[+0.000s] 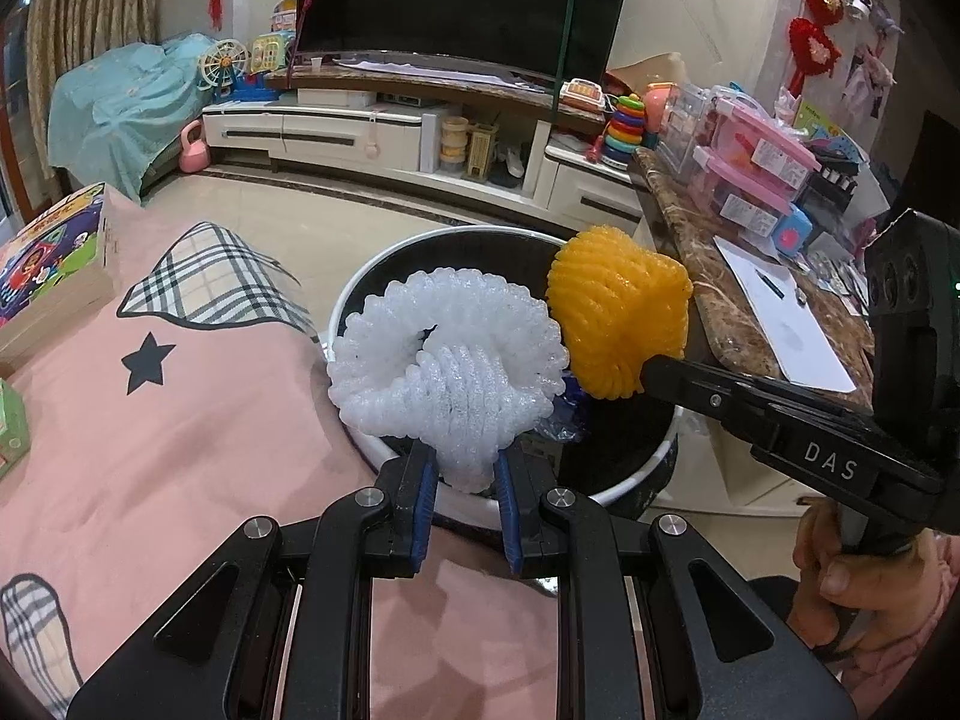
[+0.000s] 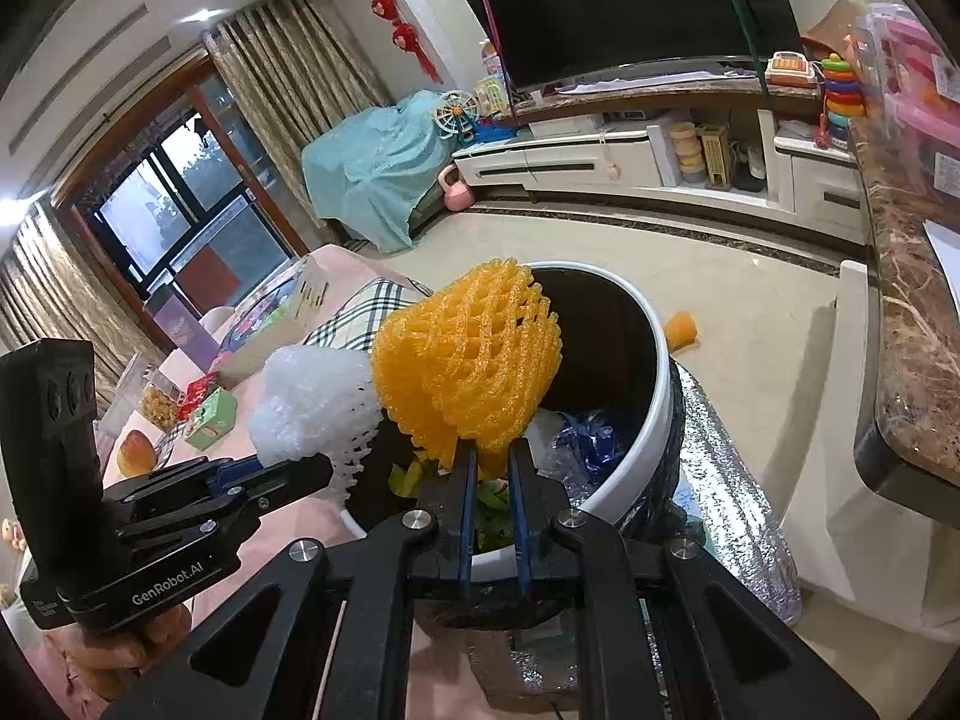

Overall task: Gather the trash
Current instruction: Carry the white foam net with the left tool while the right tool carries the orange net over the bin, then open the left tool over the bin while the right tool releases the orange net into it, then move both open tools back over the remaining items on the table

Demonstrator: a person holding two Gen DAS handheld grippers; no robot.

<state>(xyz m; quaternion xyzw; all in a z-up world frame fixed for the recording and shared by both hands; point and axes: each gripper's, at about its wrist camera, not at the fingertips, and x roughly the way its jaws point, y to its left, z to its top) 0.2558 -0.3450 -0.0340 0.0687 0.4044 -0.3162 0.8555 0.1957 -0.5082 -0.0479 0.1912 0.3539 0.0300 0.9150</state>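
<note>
Pinching one squashed fold each, the left gripper (image 1: 465, 483) holds the white foam net (image 1: 447, 360) and the right gripper (image 2: 493, 471) the orange foam net (image 2: 465, 360) over the trash bin (image 2: 651, 420). Both nets look featherlight, soft and springy, so a gathered edge seems the surest hold.

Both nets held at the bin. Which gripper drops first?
Right. Its orange foam net hangs over the bin opening; the left gripper holds the white foam net nearer the rim.
</note>
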